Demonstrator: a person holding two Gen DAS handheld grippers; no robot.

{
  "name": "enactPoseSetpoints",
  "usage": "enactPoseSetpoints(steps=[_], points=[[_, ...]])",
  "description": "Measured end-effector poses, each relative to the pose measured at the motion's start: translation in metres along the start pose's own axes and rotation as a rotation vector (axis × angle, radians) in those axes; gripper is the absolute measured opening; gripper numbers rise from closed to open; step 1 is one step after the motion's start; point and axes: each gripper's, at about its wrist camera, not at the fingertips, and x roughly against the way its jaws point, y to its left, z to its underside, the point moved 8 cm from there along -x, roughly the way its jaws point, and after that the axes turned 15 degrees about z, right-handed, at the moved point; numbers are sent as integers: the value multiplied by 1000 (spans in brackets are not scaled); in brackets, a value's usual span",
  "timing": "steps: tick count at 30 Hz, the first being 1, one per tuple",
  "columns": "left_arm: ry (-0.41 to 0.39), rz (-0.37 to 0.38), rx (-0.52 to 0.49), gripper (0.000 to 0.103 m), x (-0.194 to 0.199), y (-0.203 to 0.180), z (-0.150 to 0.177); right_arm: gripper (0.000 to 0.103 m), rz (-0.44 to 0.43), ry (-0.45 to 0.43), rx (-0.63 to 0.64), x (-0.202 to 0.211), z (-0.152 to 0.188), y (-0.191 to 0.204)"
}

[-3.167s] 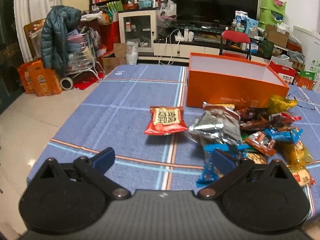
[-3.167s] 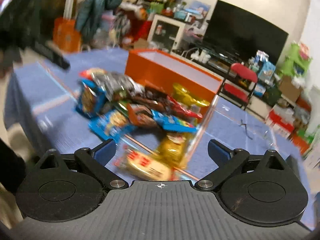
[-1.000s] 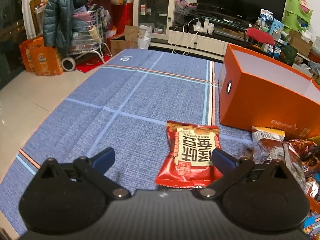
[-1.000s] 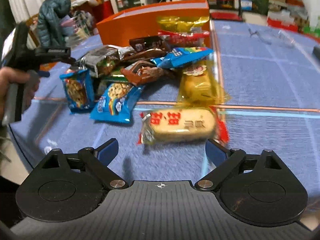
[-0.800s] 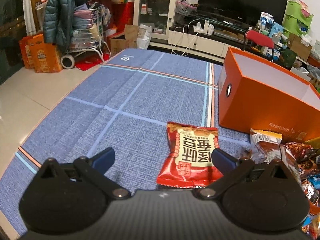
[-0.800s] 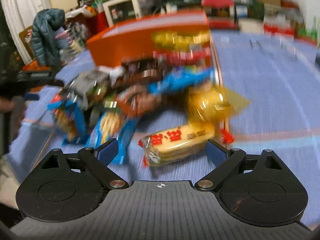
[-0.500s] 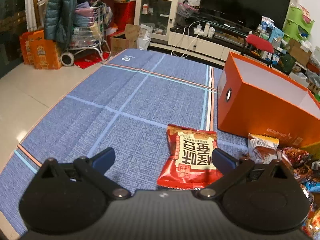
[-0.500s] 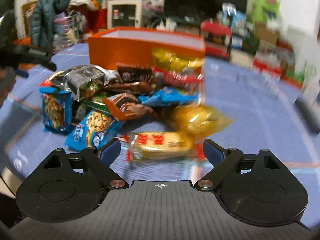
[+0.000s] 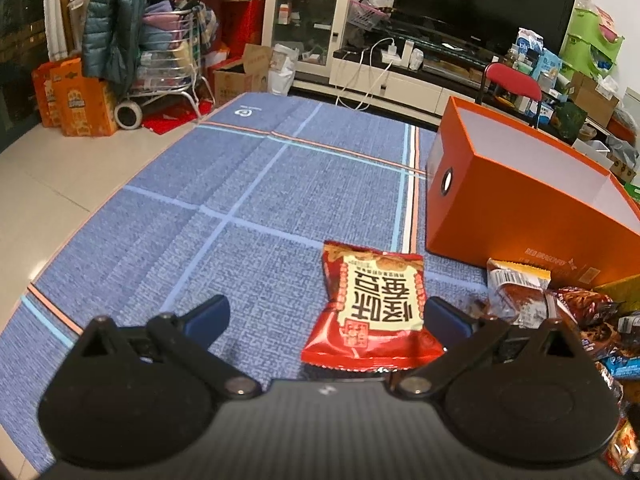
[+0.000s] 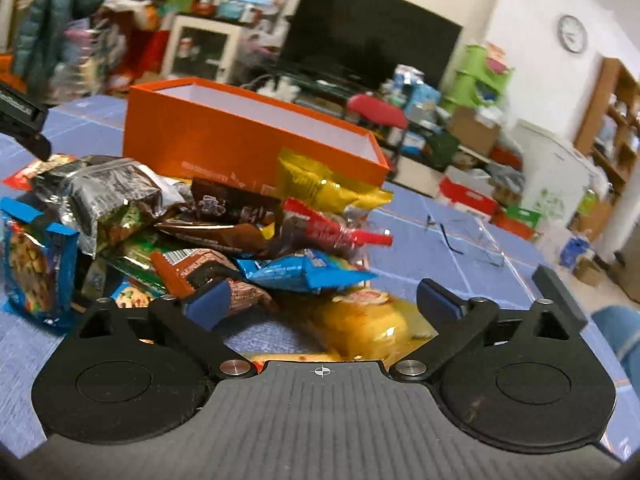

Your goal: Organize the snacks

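Here, both hand-held grippers (image 9: pixel 326 316) (image 10: pixel 322 300) wide open, empty.

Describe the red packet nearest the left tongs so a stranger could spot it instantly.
Find the open orange box on the blue tablecloth. In front of its holed end lies a red packet, alone, apart from the snack heap. Only it has a cream label with large red characters.

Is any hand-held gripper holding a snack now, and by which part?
Nothing is held. The left hand-held gripper is open around the red packet; the right hand-held gripper is open over the yellow packet.
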Motion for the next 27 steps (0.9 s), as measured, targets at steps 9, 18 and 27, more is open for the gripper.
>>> enactPoseSetpoints(steps=[9, 18, 27], points=[[0, 16, 4, 102, 3, 0, 1, 95, 32, 57, 106, 8, 34, -20], [-8, 7, -20, 102, 4, -7, 3, 95, -16, 87, -22, 44, 49, -67], [-27, -42, -102, 102, 0, 0, 0, 81, -13, 174, -276, 24, 52, -24]])
